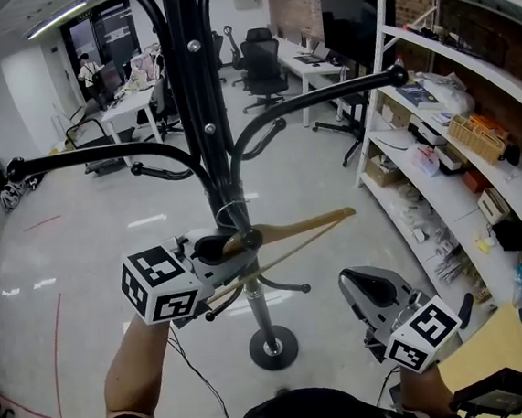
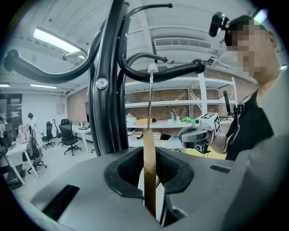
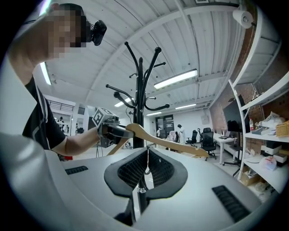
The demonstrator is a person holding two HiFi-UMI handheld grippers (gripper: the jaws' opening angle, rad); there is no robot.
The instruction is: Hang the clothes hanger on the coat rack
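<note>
A wooden clothes hanger [image 1: 304,231] with a wire hook is held at its neck by my left gripper [image 1: 223,248], which is shut on it right beside the black coat rack [image 1: 196,90]. In the left gripper view the wood [image 2: 149,158] stands edge-on between the jaws of my left gripper [image 2: 151,169]. Its wire hook [image 2: 150,97] rises to a curved rack arm [image 2: 176,70]; I cannot tell if it rests on it. My right gripper [image 1: 358,286] hangs low at the right, shut and empty. From my right gripper [image 3: 146,169], the hanger [image 3: 176,143] shows in front of the rack [image 3: 140,90].
White shelving [image 1: 437,131] loaded with boxes and small items runs along the right. The rack's round base [image 1: 273,346] stands on the glossy floor just ahead of me. Desks and office chairs [image 1: 261,66] are farther back. A cable trails on the floor at the lower left.
</note>
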